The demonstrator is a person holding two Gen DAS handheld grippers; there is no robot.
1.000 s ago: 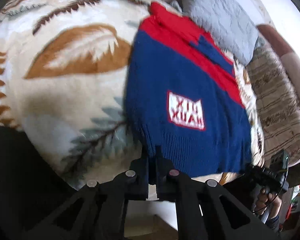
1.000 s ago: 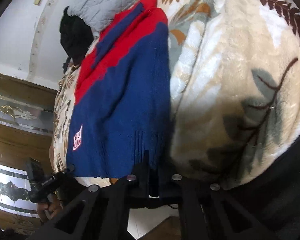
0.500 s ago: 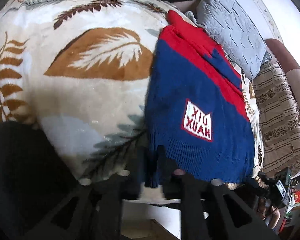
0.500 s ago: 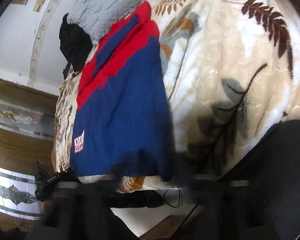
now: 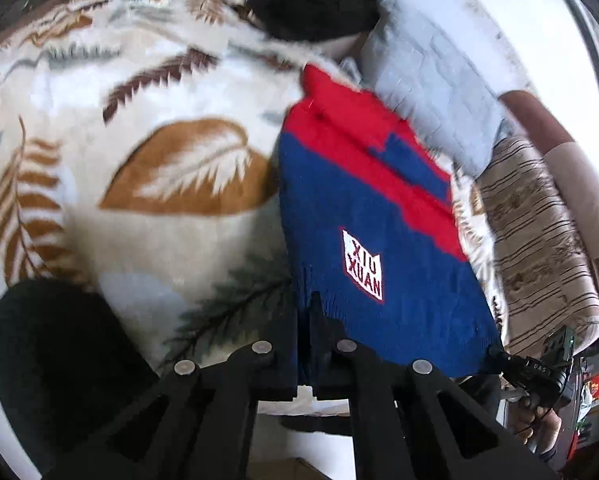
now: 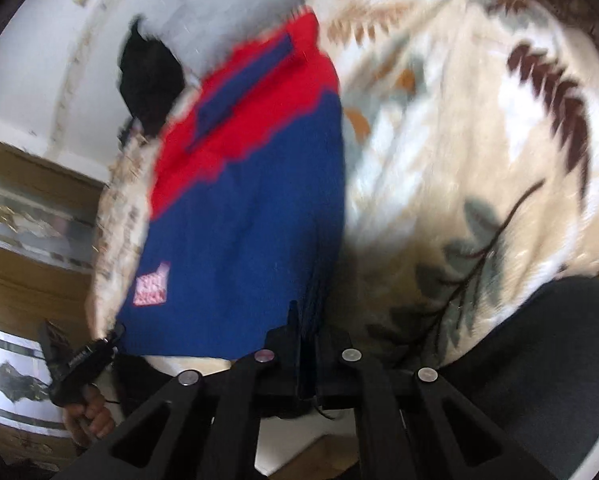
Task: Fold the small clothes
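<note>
A small blue and red knitted sweater (image 5: 363, 216) with a white "XIU XUAN" patch lies on a cream leaf-print blanket (image 5: 147, 184). My left gripper (image 5: 305, 320) is shut on the sweater's left hem corner. My right gripper (image 6: 305, 328) is shut on the sweater's (image 6: 243, 216) right hem corner. The hem is stretched between the two grippers near the blanket's front edge. The right gripper also shows at the lower right of the left wrist view (image 5: 539, 368), and the left gripper at the lower left of the right wrist view (image 6: 79, 360).
A grey quilted pillow (image 5: 431, 72) and a black garment (image 5: 315, 0) lie beyond the sweater's collar. A striped beige cushion (image 5: 539, 240) lies to the right. A dark cloth (image 5: 51, 344) covers the near left corner; wooden panelling (image 6: 27, 208) stands at the left.
Both grippers keep their hold on the hem. The views have swung and tilted, the hem has shifted with the grippers, and the far pillow and black garment show more.
</note>
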